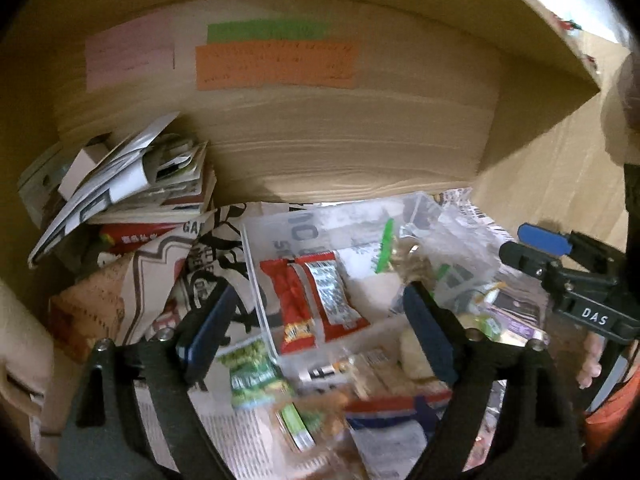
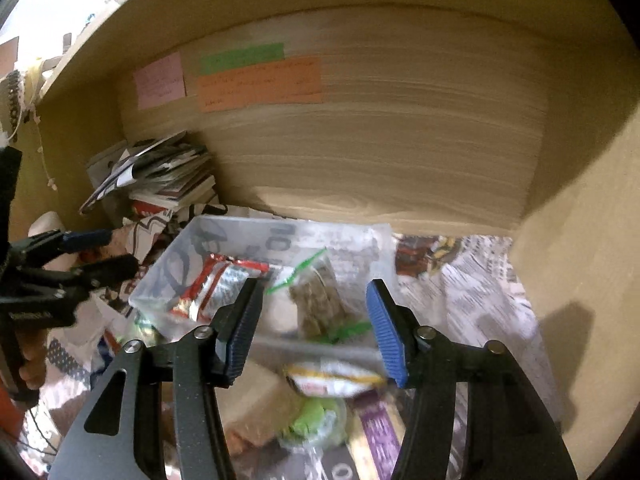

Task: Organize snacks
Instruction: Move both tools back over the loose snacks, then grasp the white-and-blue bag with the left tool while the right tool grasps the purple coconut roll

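I'm looking into a wooden shelf (image 2: 360, 152) with sticky notes (image 2: 260, 84) at upper left of the back wall. A clear bin (image 2: 192, 248) sits mid-frame on newspaper (image 2: 472, 292), with a red packet (image 1: 316, 300) and a zip bag (image 2: 324, 300) inside it. More snacks (image 2: 332, 384) are piled just in front, low in the frame. My left gripper (image 1: 316, 320) is spread wide with nothing in it, and my right gripper (image 2: 312, 328) is open and empty too.
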